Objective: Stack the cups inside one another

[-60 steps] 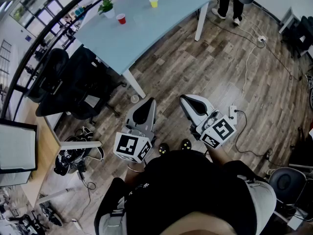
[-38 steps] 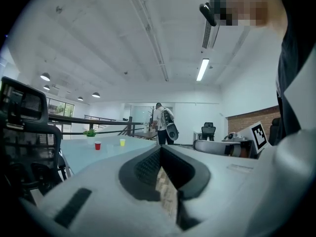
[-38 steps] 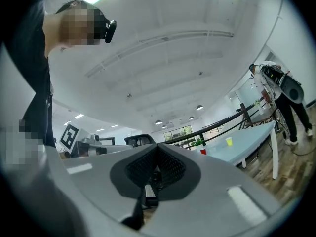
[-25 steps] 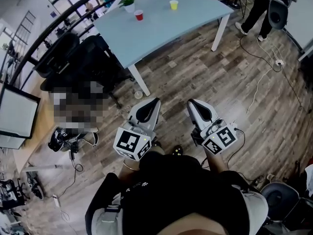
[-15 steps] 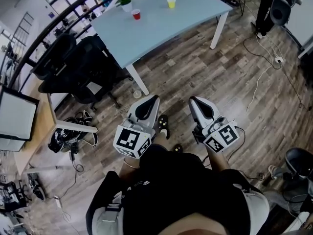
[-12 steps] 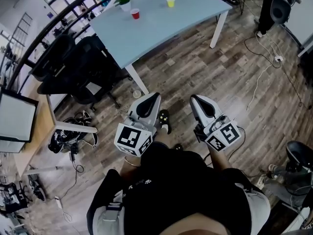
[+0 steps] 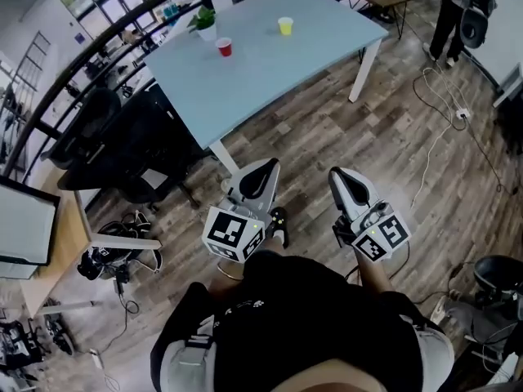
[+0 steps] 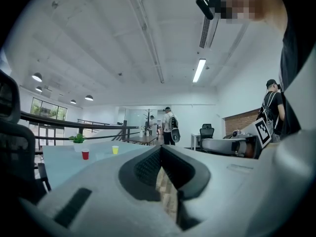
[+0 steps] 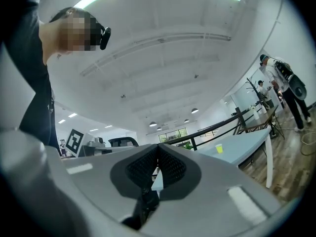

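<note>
The red cup and the yellow cup stand upright and apart on the tabletop, in the upper middle of the head view. Both are well apart from the tongs, which are low in the frame over the wood floor. The left tongs and right tongs are clenched on nothing. The red cup is nearer the left tongs. The floor ahead is open, but office chairs crowd the tabletop's left edge.

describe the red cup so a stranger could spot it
Find the big pale blue table. Near its far edge stands a small potted plant, and the red cup sits just beside it. The yellow cup, the only other one, stands apart, farther right.
</note>
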Motion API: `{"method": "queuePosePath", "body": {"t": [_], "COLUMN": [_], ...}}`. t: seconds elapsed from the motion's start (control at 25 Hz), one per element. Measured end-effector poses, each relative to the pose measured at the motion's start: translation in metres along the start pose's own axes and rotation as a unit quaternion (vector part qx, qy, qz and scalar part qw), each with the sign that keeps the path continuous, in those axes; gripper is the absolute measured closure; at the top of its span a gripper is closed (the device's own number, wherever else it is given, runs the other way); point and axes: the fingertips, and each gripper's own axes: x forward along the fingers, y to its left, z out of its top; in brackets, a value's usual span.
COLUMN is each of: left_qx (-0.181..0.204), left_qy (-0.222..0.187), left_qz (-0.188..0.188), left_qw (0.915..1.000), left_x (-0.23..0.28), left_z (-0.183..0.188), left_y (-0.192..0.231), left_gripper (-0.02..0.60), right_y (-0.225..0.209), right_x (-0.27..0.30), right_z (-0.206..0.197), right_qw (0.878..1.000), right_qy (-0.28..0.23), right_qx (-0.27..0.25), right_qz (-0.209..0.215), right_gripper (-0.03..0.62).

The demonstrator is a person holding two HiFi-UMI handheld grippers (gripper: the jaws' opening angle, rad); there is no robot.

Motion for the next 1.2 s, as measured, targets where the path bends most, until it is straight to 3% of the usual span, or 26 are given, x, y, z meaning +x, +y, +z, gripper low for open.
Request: {"method": "queuePosePath", "body": {"t": [0.72,1.2], "left_qx": [-0.015,-0.012], "left_qy": [0.019,0.013], "left_qz": [0.028,0.008], "left_qw": [0.9993,0.9998], "left_x": [0.072,0.118], "left_z": [-0.01,0.002], "left_y": [0.123,0.192], "left_gripper": [0.598,0.598], "right_y": [-0.072,-0.109], "right_x": [0.127,0.199], "right_z": [-0.019,-0.013], "right_qw": [0.999,0.999], "right_qy": [0.045,0.049], "right_qx": [0.005,-0.003], "right_qz": [0.021,0.004], "right_gripper": [0.595,0.595]}}
